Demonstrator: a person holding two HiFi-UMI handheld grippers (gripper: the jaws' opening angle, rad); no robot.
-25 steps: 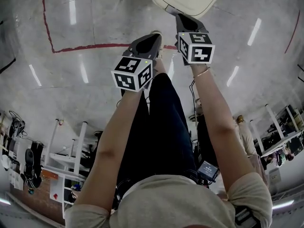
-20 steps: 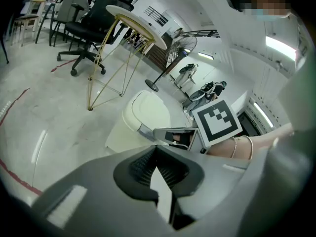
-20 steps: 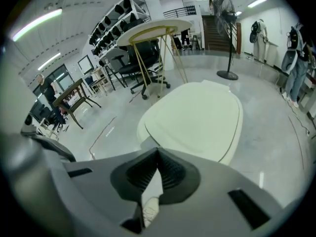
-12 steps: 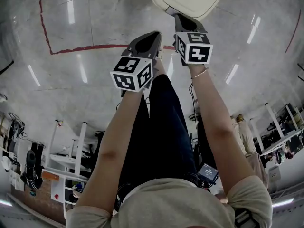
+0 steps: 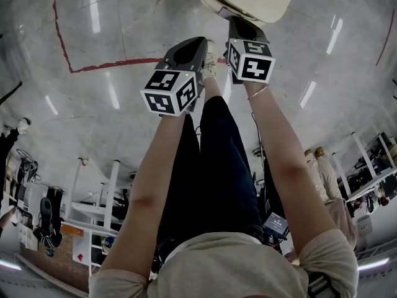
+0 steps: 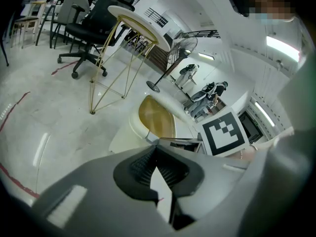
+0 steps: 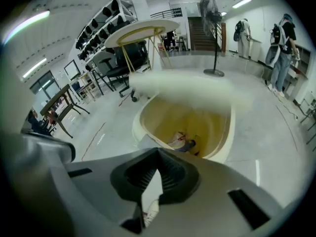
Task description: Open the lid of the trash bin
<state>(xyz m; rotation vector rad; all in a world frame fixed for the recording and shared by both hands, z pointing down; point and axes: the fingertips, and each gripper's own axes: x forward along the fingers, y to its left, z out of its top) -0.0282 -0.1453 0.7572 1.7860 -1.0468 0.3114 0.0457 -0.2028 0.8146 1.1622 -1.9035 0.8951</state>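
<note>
Cream trash bin point(image 7: 210, 127) with lid point(image 7: 187, 90) raised; left gripper point(image 6: 157, 151) and right gripper point(image 7: 158, 155) jaws pressed together.

The person wears a beige short-sleeved top point(image 5: 236, 266), dark trousers point(image 5: 217, 160) and a thin bracelet point(image 5: 257, 93) just behind the right hand-held gripper point(image 7: 159, 169). It and the left hand-held gripper point(image 6: 159, 168) are grey, with black ribbed pads point(image 6: 140, 168) and black-and-white marker cubes point(image 5: 170, 93).

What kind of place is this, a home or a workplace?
Probably an open-plan office or lab workshop: black wheeled office chairs, tall storage shelving, and a polished grey concrete floor marked with a red tape line.
</note>
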